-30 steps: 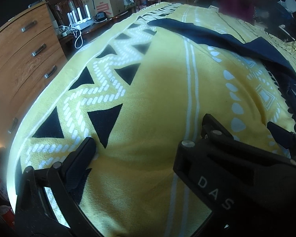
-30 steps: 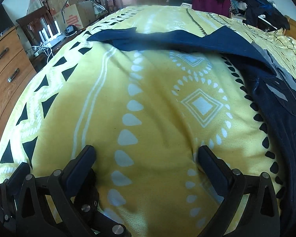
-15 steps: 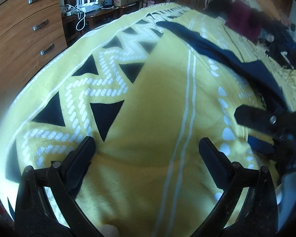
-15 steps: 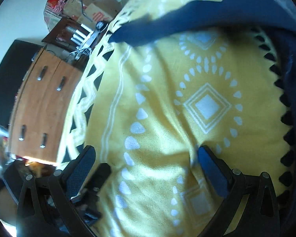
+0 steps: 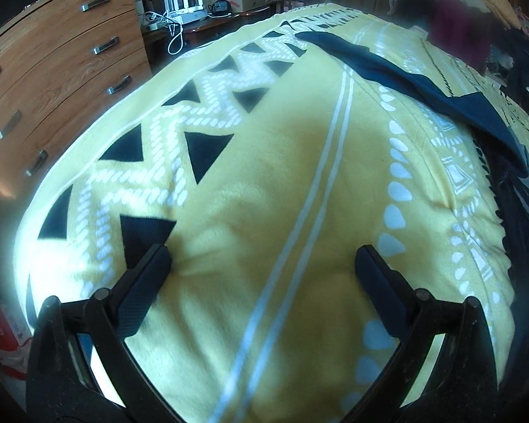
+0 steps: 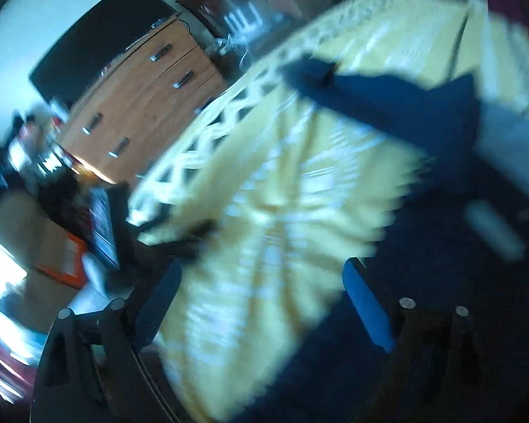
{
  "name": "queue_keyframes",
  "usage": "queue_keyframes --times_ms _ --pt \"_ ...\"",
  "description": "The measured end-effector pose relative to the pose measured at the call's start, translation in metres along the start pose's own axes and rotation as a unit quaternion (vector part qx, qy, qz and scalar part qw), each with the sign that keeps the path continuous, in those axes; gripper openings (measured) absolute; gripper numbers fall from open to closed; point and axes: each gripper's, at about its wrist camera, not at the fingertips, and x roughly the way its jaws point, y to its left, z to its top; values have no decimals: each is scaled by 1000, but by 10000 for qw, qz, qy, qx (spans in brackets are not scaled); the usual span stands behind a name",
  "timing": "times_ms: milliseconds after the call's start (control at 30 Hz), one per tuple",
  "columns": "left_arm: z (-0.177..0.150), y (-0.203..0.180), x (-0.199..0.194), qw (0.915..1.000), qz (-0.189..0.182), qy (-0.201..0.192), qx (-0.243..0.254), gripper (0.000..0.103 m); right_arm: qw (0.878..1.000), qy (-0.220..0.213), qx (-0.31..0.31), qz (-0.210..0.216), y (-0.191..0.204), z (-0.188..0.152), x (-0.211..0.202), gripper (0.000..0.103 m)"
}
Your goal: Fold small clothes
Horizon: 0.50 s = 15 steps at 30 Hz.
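Left gripper (image 5: 261,264) spread wide, nothing btwn the jaws, low over the yellow blanket (image 5: 264,190). The navy garment (image 5: 398,77) lies well ahead and to its right, draped across the blanket. Right gripper (image 6: 261,282) also spread, empty; garment (image 6: 441,239) ahead and under its right finger, view badly blurred. Risks, imo: the right jaws could pinch blanket fleece along w/ the cloth, or catch only one layer, so the fold drags crooked. Left is too far off to help w/o reaching.
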Motion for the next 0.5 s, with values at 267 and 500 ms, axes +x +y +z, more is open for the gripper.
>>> queue_keyframes --times_ms 267,500 --pt "40 -41 -31 9989 -170 -402 -184 102 9749 182 -224 -2209 -130 -103 -68 99" --pt "166 -99 7 9844 -1514 -821 -357 101 9788 596 712 -1826 -197 -138 -63 103"
